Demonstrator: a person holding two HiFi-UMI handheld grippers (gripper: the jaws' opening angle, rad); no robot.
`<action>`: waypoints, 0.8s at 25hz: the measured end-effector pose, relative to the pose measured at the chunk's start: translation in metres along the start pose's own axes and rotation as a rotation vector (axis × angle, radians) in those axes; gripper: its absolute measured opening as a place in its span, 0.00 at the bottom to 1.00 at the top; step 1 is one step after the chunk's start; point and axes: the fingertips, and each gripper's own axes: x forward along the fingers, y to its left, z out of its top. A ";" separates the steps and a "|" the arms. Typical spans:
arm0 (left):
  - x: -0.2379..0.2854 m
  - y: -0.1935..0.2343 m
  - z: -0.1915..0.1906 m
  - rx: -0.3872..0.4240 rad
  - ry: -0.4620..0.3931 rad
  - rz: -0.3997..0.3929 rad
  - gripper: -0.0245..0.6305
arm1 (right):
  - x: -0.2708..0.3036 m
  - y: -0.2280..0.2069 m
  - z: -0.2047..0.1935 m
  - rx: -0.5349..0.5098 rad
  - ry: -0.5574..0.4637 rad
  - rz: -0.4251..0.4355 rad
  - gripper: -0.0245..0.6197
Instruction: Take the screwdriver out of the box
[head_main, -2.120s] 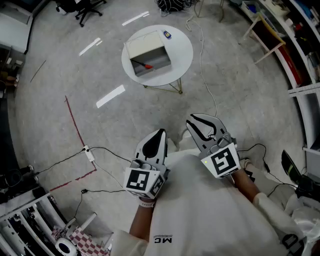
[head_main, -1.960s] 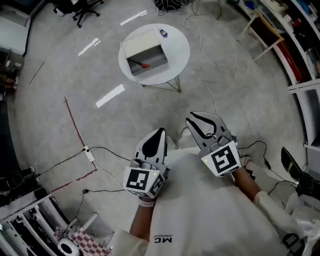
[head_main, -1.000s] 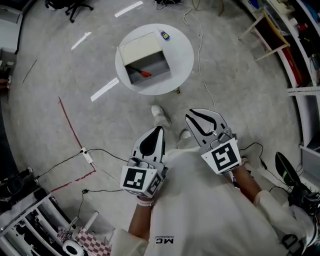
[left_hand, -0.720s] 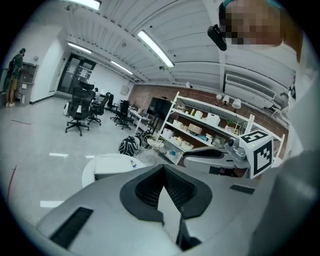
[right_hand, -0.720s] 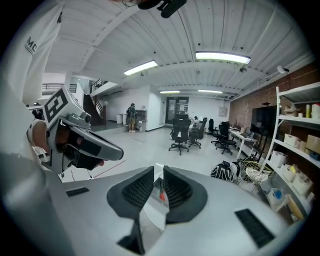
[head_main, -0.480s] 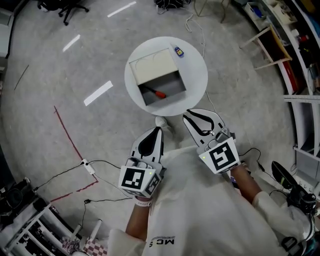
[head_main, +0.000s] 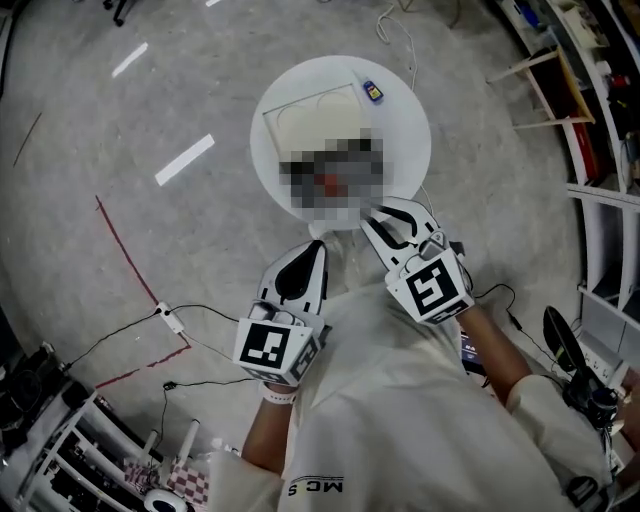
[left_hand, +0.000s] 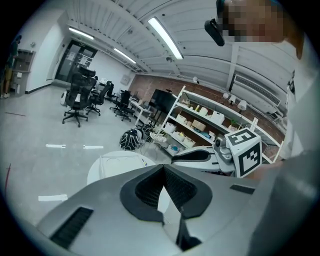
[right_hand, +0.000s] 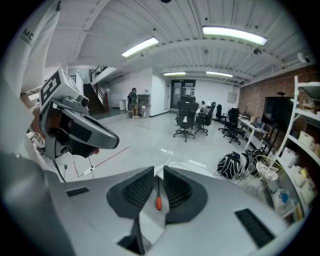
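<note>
Left gripper (left_hand: 163, 170) has its fingers closed tip to tip on nothing, while the right gripper (right_hand: 158, 172) has its fingers a narrow gap apart, also empty, and sighted on the box (head_main: 312, 110) on the round white bench (head_main: 405, 130). The red-handled screwdriver (right_hand: 158, 196) lies inside the box, not yet touched. Likely risk: with so narrow a gap, the fingers could shove the screwdriver aside or catch the box wall, shifting the box.
</note>
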 end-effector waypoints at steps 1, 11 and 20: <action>0.003 0.002 -0.002 0.004 0.006 0.000 0.05 | 0.006 0.000 -0.005 -0.002 0.011 0.011 0.21; 0.016 0.051 -0.028 -0.053 0.071 0.084 0.05 | 0.081 0.005 -0.027 -0.089 0.104 0.133 0.21; 0.040 0.074 -0.039 -0.071 0.103 0.096 0.05 | 0.143 0.003 -0.060 -0.102 0.209 0.202 0.21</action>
